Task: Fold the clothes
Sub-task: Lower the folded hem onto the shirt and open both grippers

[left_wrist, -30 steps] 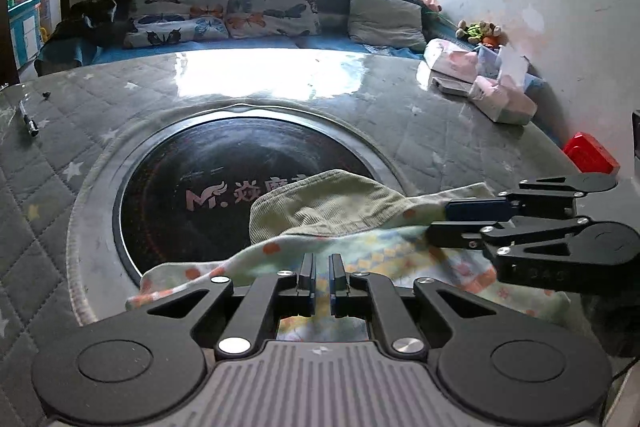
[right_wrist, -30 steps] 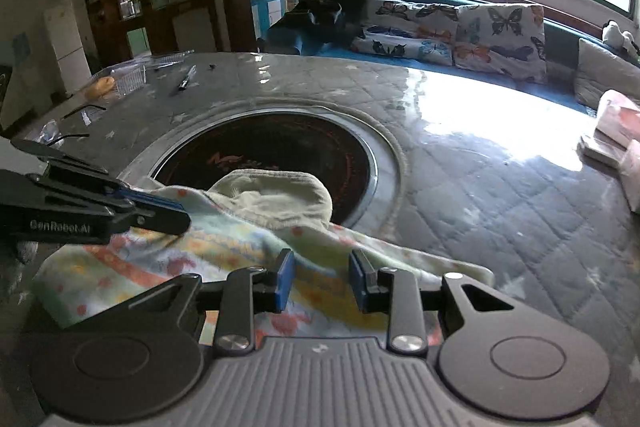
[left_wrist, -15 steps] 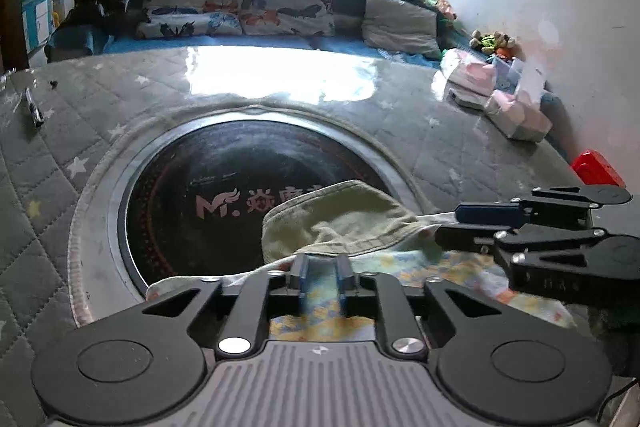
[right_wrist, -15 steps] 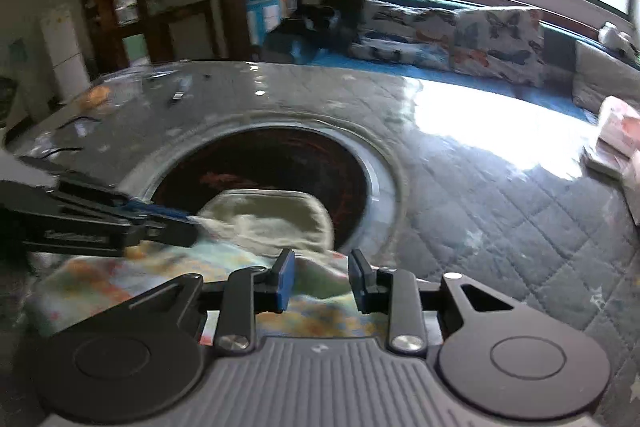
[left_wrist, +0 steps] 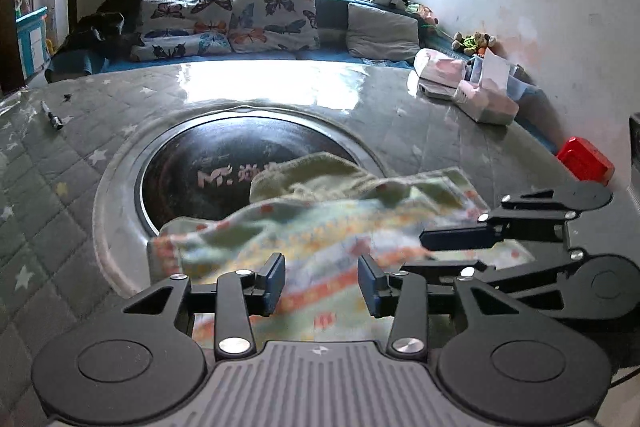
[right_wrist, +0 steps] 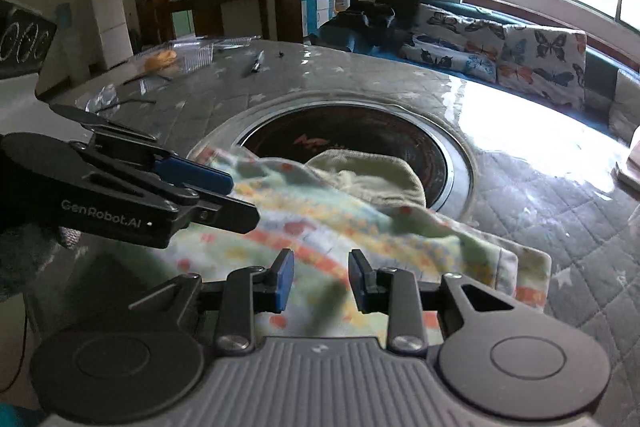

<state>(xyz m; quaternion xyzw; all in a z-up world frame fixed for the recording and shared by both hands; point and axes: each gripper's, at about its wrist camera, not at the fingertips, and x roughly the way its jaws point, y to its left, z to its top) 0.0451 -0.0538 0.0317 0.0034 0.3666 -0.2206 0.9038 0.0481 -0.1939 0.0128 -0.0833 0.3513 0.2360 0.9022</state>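
A small garment with a coloured print and a pale green lining point(left_wrist: 320, 227) lies folded on the round grey quilted table point(left_wrist: 80, 187), partly over the dark centre disc point(left_wrist: 224, 163). It also shows in the right wrist view point(right_wrist: 340, 211). My left gripper point(left_wrist: 322, 281) is open just above the cloth's near edge, holding nothing. My right gripper point(right_wrist: 320, 281) is open above the cloth too. Each gripper shows in the other's view, the right one point(left_wrist: 460, 243) at the right and the left one point(right_wrist: 236, 199) at the left.
Tissue packs point(left_wrist: 480, 95) and a red box point(left_wrist: 584, 163) sit at the table's right. A pen point(left_wrist: 52, 117) lies at the far left. A plastic tray point(right_wrist: 176, 55) stands on the far edge. A sofa with butterfly cushions point(left_wrist: 240, 23) lies behind.
My left gripper has opened and let go of the cloth. The cloth has dropped flatter on the table. Both grippers have pulled back a little.
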